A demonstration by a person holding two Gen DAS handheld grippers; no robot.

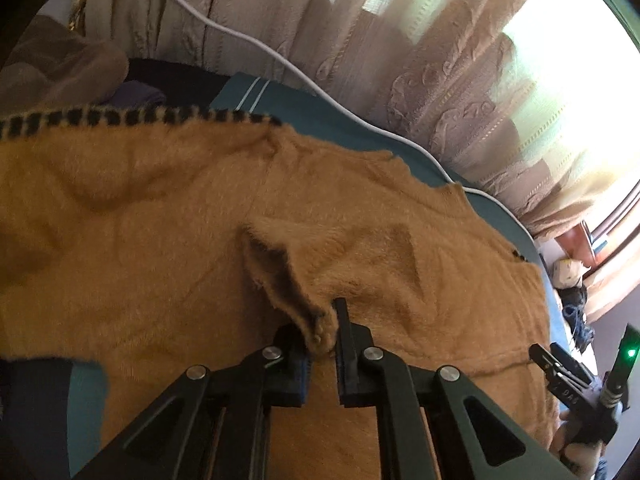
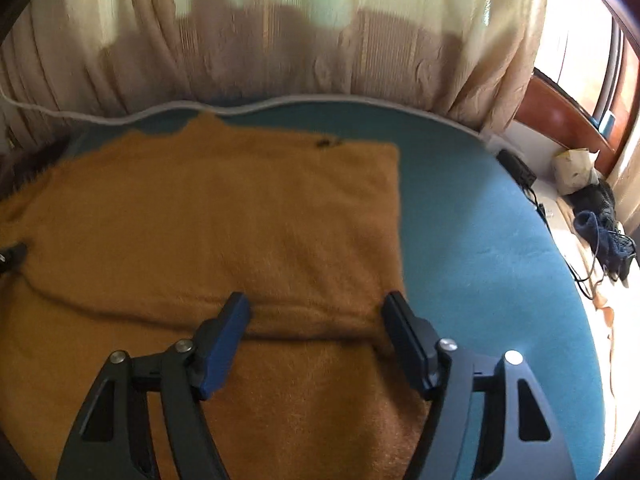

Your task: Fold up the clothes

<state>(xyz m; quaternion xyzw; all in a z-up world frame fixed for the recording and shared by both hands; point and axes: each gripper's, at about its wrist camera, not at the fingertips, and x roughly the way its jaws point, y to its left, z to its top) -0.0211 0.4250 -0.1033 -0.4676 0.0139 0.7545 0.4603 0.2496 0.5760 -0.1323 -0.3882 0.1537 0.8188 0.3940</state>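
Here we pinch a raised tuft of the fuzzy mustard-yellow knitted sweater (image 1: 168,216) in our left gripper (image 1: 324,344), on the teal bed (image 2: 480,220); our right gripper (image 2: 316,320) hovers, fingers wide. Best lift gently, keeping the folded edge straight.

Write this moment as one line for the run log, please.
left claw: shut on fuzzy mustard-yellow sweater fold | right claw: open over sweater's folded edge | surface: teal bed cover
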